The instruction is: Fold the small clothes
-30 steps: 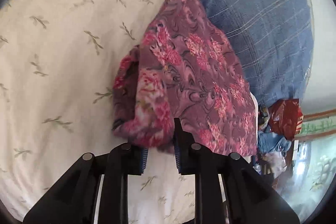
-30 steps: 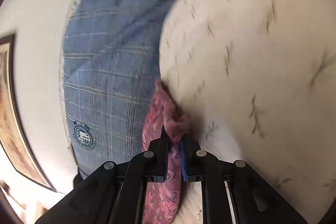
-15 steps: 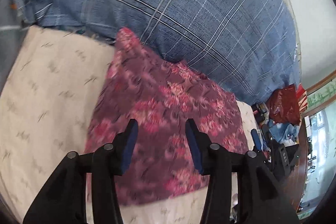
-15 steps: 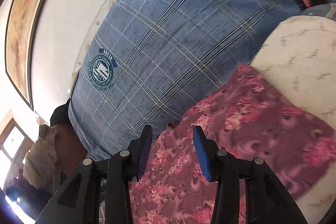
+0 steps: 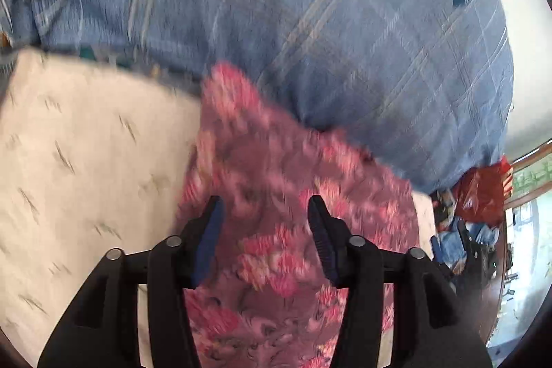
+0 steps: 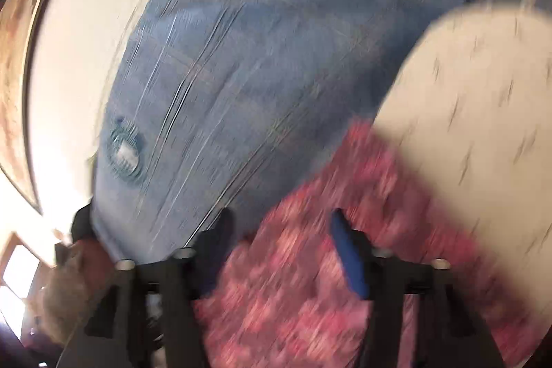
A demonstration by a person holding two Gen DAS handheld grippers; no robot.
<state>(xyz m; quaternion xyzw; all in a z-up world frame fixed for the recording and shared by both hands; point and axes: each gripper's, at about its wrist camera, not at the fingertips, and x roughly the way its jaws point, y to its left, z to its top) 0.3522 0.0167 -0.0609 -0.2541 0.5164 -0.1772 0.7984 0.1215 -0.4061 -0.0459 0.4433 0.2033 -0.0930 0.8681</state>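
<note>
With the jaws of the left gripper [image 5: 265, 223] and right gripper [image 6: 281, 240] just opened and nothing pinched, we judge one fold released: the floral garment [image 5: 276, 195] lies on the bed sheet [image 5: 86, 161] against the blue plaid pillow [image 5: 310, 40]; next, regrasp an edge.

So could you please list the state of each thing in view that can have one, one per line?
left gripper: jaws open, just been opening, nothing gripped.
right gripper: jaws open wide, just been opening, nothing gripped.
floral garment: released, lying on the cream sheet, far edge against the blue plaid pillow.
blue plaid pillow: at the far edge of the sheet, beyond the garment.
</note>
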